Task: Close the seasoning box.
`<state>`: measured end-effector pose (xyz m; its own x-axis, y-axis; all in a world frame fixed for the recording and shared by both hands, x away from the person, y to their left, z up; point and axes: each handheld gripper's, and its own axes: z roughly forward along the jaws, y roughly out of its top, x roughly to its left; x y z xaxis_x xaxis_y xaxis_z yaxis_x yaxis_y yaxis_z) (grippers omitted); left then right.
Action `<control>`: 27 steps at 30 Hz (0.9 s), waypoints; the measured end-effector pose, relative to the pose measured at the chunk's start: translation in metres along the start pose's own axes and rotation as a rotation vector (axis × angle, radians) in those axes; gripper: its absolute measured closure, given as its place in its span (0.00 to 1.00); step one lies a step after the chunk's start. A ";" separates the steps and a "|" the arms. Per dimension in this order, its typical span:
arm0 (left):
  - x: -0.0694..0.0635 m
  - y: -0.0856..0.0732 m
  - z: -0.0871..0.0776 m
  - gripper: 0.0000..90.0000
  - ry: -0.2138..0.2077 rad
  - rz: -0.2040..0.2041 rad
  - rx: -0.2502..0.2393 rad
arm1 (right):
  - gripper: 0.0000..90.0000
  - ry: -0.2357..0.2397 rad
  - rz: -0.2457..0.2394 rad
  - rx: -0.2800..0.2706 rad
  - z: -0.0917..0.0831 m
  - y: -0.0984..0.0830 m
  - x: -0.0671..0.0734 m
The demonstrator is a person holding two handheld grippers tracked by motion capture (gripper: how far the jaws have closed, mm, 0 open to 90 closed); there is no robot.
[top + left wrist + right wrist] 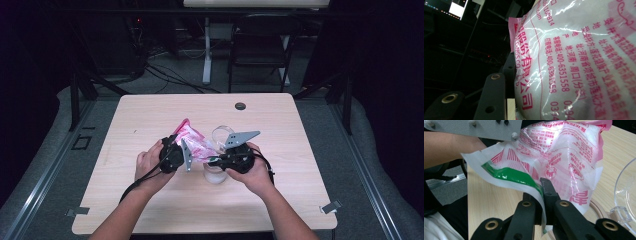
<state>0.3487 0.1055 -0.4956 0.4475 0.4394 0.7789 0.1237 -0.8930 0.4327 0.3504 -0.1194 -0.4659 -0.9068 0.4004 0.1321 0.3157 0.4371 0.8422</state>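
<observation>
Both hands are up over the middle of the table (150,115), the pink-printed bag (192,141) strung between them. The left gripper (176,152) has its jaws half-open round the bag's fat body. The right gripper (541,202) is pinched tight on the green-striped top edge, just above a clear jar (215,172). Forearms angle inward, wrists level; any tear would run along that edge, rightward from the left grip.

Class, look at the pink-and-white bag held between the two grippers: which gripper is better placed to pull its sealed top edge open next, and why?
Probably the right. The right gripper is shut on the bag's green-striped top edge, so it can pull the seal. The left gripper clamps the bag's full body, which suits steadying it.
</observation>
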 end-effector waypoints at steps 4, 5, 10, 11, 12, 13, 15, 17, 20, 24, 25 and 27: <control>0.001 0.001 -0.001 0.65 0.013 0.020 0.004 | 0.99 0.003 0.007 0.000 0.000 -0.001 -0.001; 0.001 0.001 -0.001 0.65 0.016 0.023 0.006 | 0.99 0.003 0.006 0.003 0.000 -0.001 -0.001; 0.000 0.002 -0.001 0.66 0.029 0.030 0.002 | 0.99 0.007 0.012 0.004 0.000 -0.001 -0.002; 0.000 0.002 -0.001 0.66 0.031 0.033 0.002 | 0.99 0.007 0.013 0.004 0.000 -0.001 -0.002; -0.001 0.002 -0.002 0.66 0.036 0.037 0.005 | 0.99 0.006 0.013 0.004 0.000 -0.001 -0.002; -0.001 0.002 -0.002 0.66 0.040 0.046 0.004 | 0.99 0.008 0.014 0.005 0.000 -0.002 -0.003; -0.001 0.003 -0.002 0.66 0.043 0.052 0.007 | 1.00 0.005 0.017 0.007 0.000 -0.002 -0.003; -0.001 0.004 -0.003 0.66 0.050 0.060 0.008 | 1.00 0.005 0.022 0.004 0.000 -0.002 -0.004; 0.000 0.005 -0.004 0.66 0.061 0.073 0.008 | 1.00 0.004 0.029 -0.005 0.000 -0.002 -0.004; 0.000 0.006 -0.005 0.66 0.064 0.078 0.009 | 1.00 -0.004 0.025 -0.008 -0.002 -0.002 -0.005; 0.000 0.006 -0.005 0.66 0.066 0.081 0.010 | 0.99 -0.005 0.023 -0.005 -0.002 -0.002 -0.005; 0.000 0.006 -0.005 0.66 0.067 0.084 0.010 | 1.00 -0.012 0.025 -0.009 -0.001 -0.002 -0.004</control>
<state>0.3450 0.1003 -0.4907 0.3964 0.3681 0.8411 0.0973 -0.9278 0.3602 0.3533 -0.1230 -0.4673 -0.8954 0.4203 0.1468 0.3353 0.4197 0.8434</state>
